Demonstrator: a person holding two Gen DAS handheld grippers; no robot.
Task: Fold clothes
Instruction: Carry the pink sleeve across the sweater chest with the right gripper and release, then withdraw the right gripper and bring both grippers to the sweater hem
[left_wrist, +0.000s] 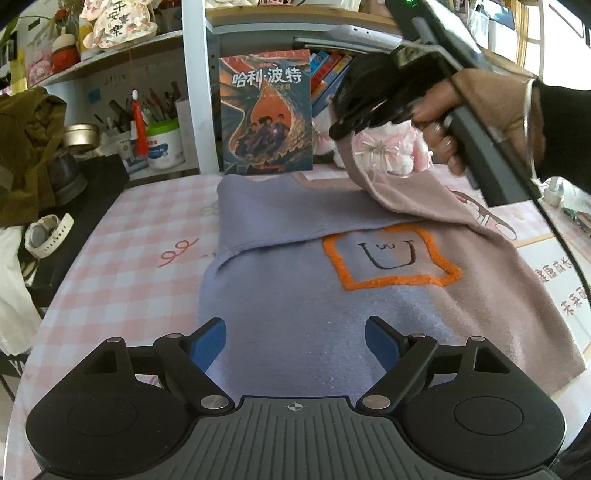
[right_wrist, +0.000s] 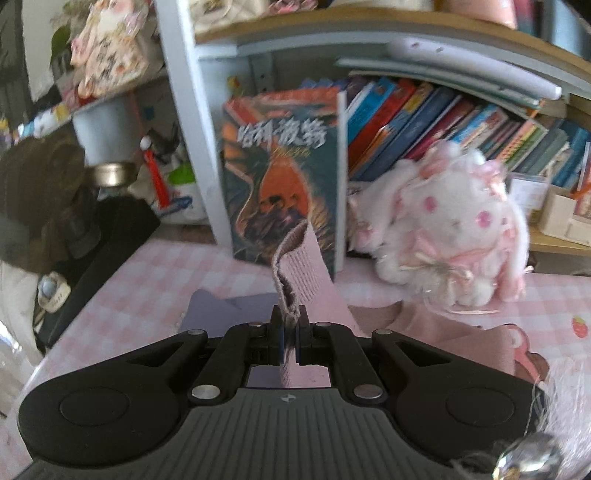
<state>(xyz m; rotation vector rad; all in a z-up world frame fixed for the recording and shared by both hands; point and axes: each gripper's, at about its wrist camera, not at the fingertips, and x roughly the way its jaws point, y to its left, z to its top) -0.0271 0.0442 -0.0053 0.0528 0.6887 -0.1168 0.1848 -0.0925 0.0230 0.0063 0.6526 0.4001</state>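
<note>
I see the table (left_wrist: 110, 236) under its pink checked cover; everything else I place against the sweater (left_wrist: 295, 302) lying flat on it; the sweater is blue on its left half and mauve on its right, with an orange-outlined square face (left_wrist: 391, 258) stitched on its chest. Behind the sweater stands a shelf unit (right_wrist: 177, 110) packed with books; a dragon-cover book (left_wrist: 266, 114) leans upright just beyond the sweater's far edge; a white-and-pink plush toy (right_wrist: 447, 225) sits to the right of that book, also behind the sweater. To the sweater's left, off the checked cover, lies a white watch (left_wrist: 48, 236). My left gripper (left_wrist: 295, 343) hovers over the sweater's near blue part, its blue pads spread wide and touching nothing. My right gripper (right_wrist: 290, 328) is clamped tight on the sweater's mauve sleeve (left_wrist: 399, 184); the ribbed cuff (right_wrist: 295, 266) sticks up past the pads; the sleeve is lifted off the table above the sweater's far right corner and drapes back down across it.
</note>
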